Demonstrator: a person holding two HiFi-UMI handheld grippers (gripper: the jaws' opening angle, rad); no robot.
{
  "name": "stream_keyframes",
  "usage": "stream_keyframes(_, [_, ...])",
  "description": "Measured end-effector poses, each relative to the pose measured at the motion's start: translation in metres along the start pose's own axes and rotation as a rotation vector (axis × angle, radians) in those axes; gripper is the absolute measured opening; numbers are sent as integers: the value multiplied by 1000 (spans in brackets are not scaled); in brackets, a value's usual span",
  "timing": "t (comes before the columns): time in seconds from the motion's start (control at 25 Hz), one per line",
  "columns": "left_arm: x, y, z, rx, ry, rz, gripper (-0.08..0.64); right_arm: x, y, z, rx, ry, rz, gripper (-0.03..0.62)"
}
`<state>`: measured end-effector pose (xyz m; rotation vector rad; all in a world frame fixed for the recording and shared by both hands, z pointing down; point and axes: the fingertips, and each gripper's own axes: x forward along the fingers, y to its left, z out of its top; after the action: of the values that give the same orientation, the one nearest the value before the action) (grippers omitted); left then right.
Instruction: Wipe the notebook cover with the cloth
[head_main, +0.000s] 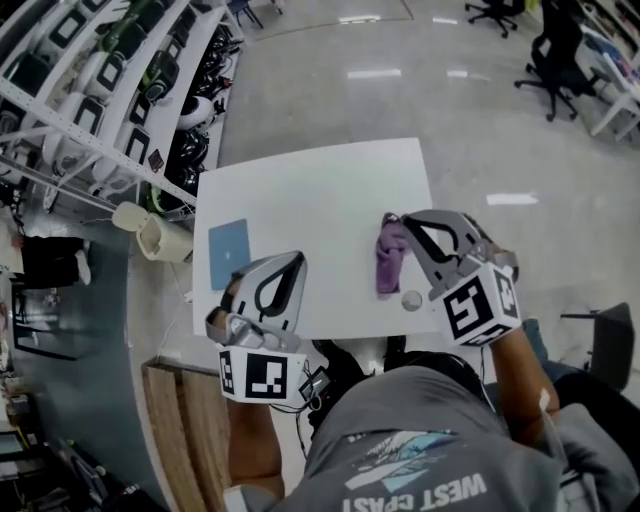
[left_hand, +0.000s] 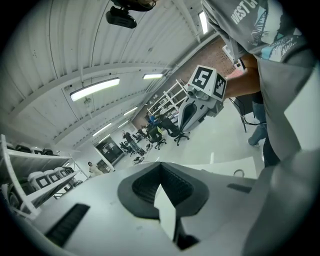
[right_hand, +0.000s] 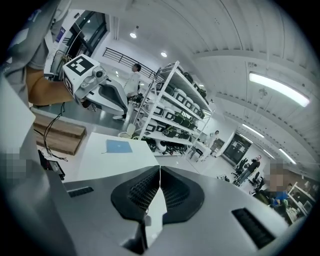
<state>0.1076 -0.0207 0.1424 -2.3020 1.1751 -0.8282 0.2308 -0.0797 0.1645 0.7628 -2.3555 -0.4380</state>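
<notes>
Both sets of jaws were shut and empty: the right gripper (head_main: 408, 218) sat just beside the cloth (head_main: 390, 258), which stretched away from the person. The notebook (head_main: 228, 252) lay well apart, nearer the left gripper (head_main: 295, 258).

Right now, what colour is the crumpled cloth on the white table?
Purple crumpled cloth, clearest in the head view.

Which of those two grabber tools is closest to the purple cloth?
The right gripper: its shut tips sit at the purple cloth's far end, while the left gripper is across the table, beside the blue notebook.
</notes>
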Motion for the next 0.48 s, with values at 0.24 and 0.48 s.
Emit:
stream_keyframes(0.24, [3, 17, -22, -10, -4, -24, 0, 26, 9, -2, 37, 38, 2, 32])
stream_keyframes(0.48, [9, 17, -52, -50, 5, -65, 0, 55, 17, -22, 73, 98, 17, 32])
